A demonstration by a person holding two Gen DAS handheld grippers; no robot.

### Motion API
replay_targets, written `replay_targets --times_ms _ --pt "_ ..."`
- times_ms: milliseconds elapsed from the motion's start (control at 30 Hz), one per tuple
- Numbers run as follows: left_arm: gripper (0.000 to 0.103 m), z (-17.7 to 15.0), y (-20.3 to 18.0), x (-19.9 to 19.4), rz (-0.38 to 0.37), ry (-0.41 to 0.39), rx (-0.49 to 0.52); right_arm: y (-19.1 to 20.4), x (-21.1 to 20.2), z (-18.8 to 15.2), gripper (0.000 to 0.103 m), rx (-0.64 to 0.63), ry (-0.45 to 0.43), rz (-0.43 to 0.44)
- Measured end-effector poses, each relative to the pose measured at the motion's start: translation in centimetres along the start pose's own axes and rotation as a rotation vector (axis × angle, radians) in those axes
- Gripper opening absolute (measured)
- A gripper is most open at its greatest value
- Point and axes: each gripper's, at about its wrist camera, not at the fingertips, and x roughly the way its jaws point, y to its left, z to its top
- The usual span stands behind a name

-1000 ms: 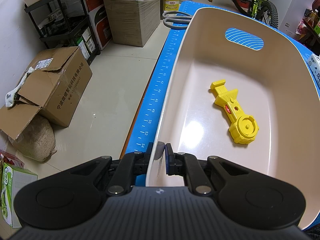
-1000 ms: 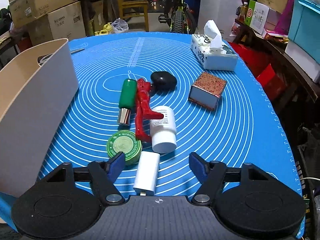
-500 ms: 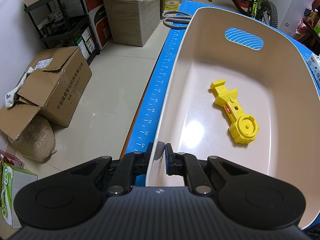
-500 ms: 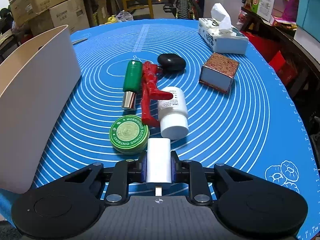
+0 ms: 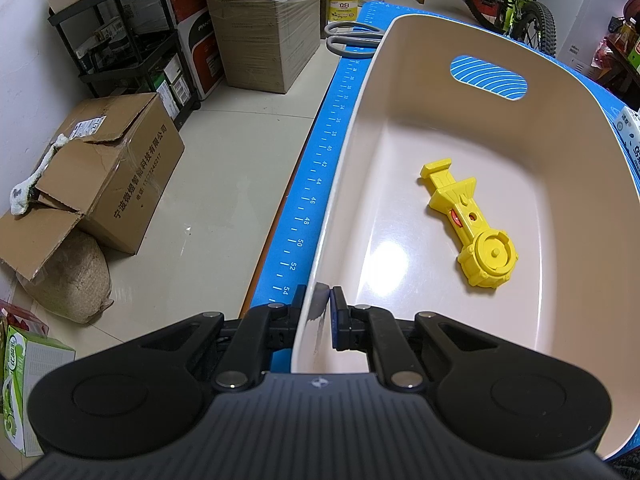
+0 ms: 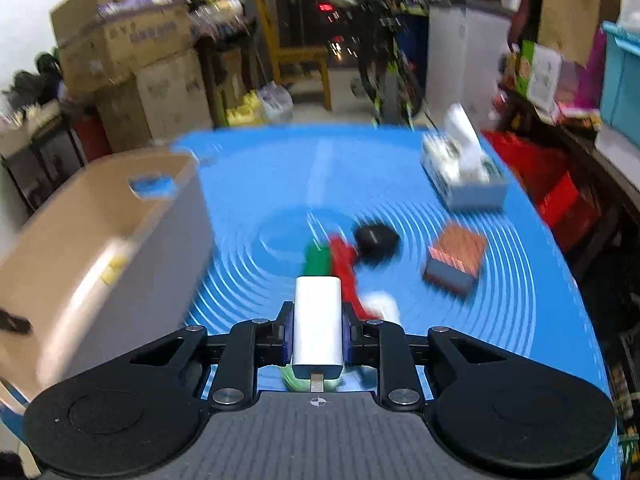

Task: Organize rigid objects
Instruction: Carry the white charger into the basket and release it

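My right gripper (image 6: 318,330) is shut on a white charger block (image 6: 318,326), held above the blue mat (image 6: 520,312). Under it lie a green cylinder (image 6: 318,260), a red toy (image 6: 342,262), a white bottle (image 6: 384,306), a black oval object (image 6: 377,238) and a patterned box (image 6: 456,260); a green tin (image 6: 294,380) peeks out below the charger. My left gripper (image 5: 320,310) is shut on the near rim of the beige bin (image 5: 580,152), which holds a yellow toy (image 5: 472,226). The same bin (image 6: 100,248) stands left in the right wrist view.
A tissue box (image 6: 464,168) stands at the mat's far right. Grey scissors (image 5: 352,38) lie beyond the bin's far end. Cardboard boxes (image 5: 108,176), a shelf and a bicycle (image 5: 516,0) stand on the floor around the table.
My right gripper closed on the white charger and lifted it off the mat; the view now looks higher and is blurred. The left gripper and bin stayed still.
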Motion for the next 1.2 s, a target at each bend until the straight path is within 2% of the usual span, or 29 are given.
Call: replay_targets --times_ms 267,567,800,1000,1200 --pt "0.013 0.0 0.0 0.0 0.000 0.000 0.000 6.0 -0.9 4.4 0.032 -0.095 -0.106 0.134" --pt "0.013 0.0 0.0 0.0 0.001 0.002 0.003 12.9 1.4 6.8 0.032 -0.188 -0.122 0.241" --pt "0.013 0.1 -0.1 0.0 0.006 0.003 0.007 17.8 4.6 6.3 0.032 -0.281 -0.037 0.264" --pt "0.013 0.1 -0.1 0.0 0.006 0.003 0.008 20.6 8.3 4.6 0.032 -0.359 0.107 0.245" --pt "0.013 0.1 -0.1 0.0 0.005 0.003 0.009 21.2 11.2 2.8 0.031 -0.396 0.259 0.201"
